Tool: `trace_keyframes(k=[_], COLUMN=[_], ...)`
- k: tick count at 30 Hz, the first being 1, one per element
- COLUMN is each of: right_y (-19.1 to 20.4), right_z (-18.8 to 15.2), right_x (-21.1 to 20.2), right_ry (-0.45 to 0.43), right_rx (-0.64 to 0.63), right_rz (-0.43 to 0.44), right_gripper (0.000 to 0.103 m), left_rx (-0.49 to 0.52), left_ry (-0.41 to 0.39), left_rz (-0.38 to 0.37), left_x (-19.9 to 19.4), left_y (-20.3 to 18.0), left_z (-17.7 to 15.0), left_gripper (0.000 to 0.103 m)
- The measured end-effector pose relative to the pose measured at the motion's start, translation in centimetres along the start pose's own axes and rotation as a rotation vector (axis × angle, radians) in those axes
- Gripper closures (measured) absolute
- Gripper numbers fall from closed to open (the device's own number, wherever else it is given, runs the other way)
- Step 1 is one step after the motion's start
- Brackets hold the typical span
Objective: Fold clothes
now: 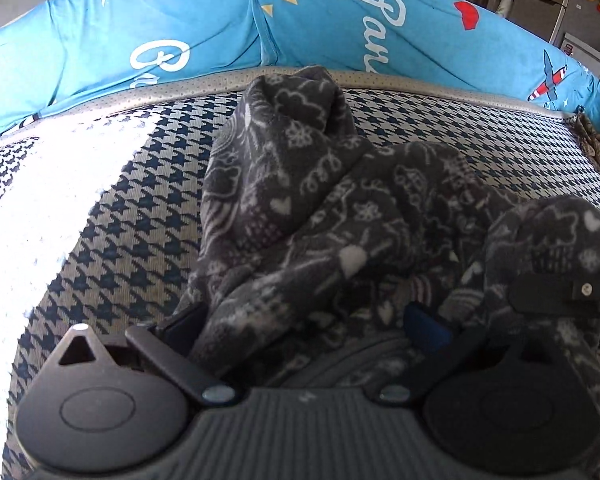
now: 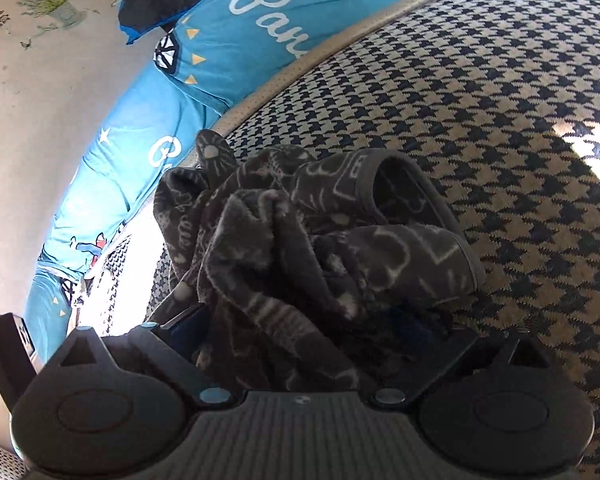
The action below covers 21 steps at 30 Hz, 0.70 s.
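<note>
We see grey patterned fleece garment (image 1: 340, 216) crumpled at frame centre on houndstooth mattress (image 1: 140, 216). Left claw (image 1: 306, 328) at lower frame, fingers spread wide, cloth bunched between them; blue pads (image 1: 424, 326) touch fabric, no clamp visible, so released. Right claw (image 2: 306, 330) likewise wide apart, garment (image 2: 300, 232) heaped between its fingers, not pinched. Other claw's black finger (image 1: 560, 292) pokes in at right edge. Blue printed bumper (image 1: 160, 32) curves along top.
</note>
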State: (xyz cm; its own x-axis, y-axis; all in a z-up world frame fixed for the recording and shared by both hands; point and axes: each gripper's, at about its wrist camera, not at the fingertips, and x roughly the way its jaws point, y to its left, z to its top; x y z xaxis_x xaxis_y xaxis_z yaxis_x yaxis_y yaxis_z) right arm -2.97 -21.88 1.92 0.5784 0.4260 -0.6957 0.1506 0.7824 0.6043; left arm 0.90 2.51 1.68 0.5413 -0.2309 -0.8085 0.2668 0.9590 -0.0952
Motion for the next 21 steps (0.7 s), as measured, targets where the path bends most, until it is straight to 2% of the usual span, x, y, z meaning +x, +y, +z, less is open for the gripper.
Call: trace_keyframes(k=[4, 6, 10, 13, 14, 16, 18, 21], right_y=[-0.1, 0.2, 0.9, 1.8, 2.0, 2.2, 2.5, 3.3], right_z=[0.6, 1.0, 1.6, 1.9, 2.1, 2.5, 2.9, 3.8], right_x=[1.8, 2.4, 3.3, 3.6, 3.7, 3.9, 3.9, 3.7], right_ry=[0.031, 0.022, -0.009, -0.051, -0.060, -0.079, -0.095, -0.123], right_rx=[0.000, -0.020, -0.085, -0.173, -0.185, -0.210, -0.236, -0.260], right_rz=[-0.023, -0.028, -0.047, -0.080, -0.081, -0.085, -0.070, -0.019], right_gripper=[0.002, 0.000, 0.002, 0.021, 0.030, 0.040, 0.057, 0.067], left_rx=[0.018, 0.015, 0.016, 0.006, -0.002, -0.019, -0.042, -0.093], left_ry=[-0.008, -0.008, -0.015, -0.024, -0.028, -0.037, -0.049, -0.066], left_rz=[0.008, 0.005, 0.015, 0.027, 0.029, 0.030, 0.032, 0.042], left_x=[0.1, 0.2, 0.3, 0.4, 0.4, 0.5, 0.7, 0.8], left_y=[-0.3, -0.3, -0.7, -1.0, -1.1, -1.3, -1.5, -1.7], left_z=[0.0, 0.0, -0.1, -0.1, -0.1, 0.2, 0.5, 1.1], left_gripper=[0.000, 0.000, 0.000, 0.000, 0.000, 0.000, 0.000, 0.000])
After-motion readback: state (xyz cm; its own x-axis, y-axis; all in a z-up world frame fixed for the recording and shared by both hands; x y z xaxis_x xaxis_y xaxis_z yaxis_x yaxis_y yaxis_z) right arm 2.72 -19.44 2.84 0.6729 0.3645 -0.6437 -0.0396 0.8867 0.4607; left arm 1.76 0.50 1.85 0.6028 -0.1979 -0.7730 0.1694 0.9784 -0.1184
